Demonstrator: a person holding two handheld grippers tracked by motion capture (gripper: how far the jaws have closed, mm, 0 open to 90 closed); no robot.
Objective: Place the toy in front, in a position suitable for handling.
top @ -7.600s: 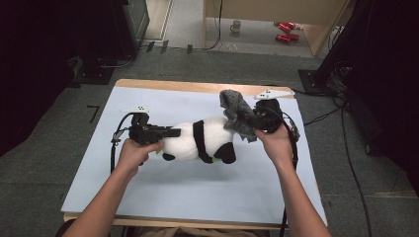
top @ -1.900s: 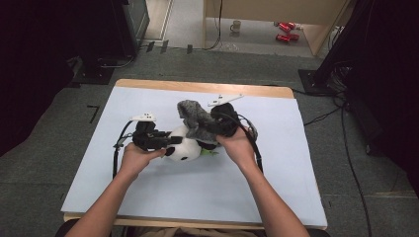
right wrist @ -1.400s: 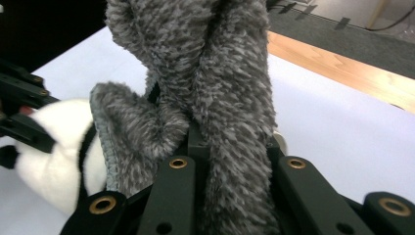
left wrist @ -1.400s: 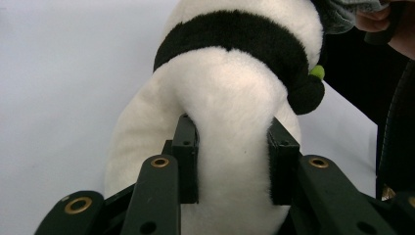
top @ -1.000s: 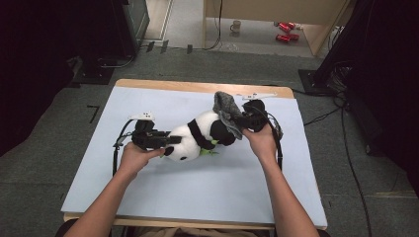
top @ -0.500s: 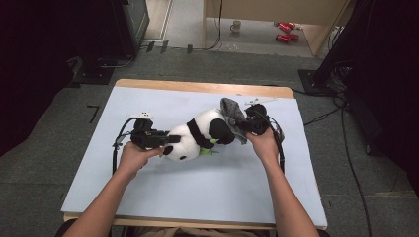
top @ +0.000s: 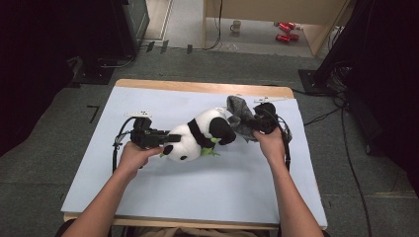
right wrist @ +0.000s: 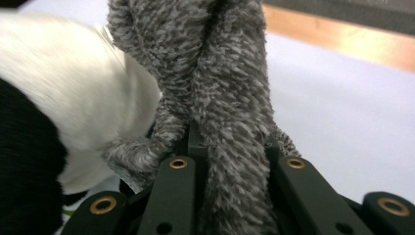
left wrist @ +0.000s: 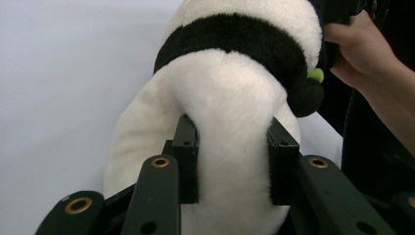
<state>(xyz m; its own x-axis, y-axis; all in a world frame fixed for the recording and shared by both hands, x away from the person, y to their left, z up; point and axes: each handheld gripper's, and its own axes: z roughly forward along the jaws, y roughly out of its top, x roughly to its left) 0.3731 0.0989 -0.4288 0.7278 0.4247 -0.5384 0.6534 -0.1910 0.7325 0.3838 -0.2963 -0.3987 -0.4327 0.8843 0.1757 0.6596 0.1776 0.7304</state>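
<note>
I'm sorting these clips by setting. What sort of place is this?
Most likely a lab or studio set up for recording, not a home. A wooden table under a pale blue sheet stands on grey carpet, dark curtains hang at both sides, and black cables trail over the floor.

Soft, even light falls from above on the pale blue table [top: 197, 187], which reads bright and flat with only faint shadow beside the plush panda [top: 197, 140]. The room beyond the far edge and to both sides sinks into near black. The high view is slightly soft and grainy. In the left gripper view the panda's white fur [left wrist: 230, 147] is crisp and well lit. In the right gripper view the grey cloth [right wrist: 235, 98] is sharp, while the white fur at left smears with blur.
</note>
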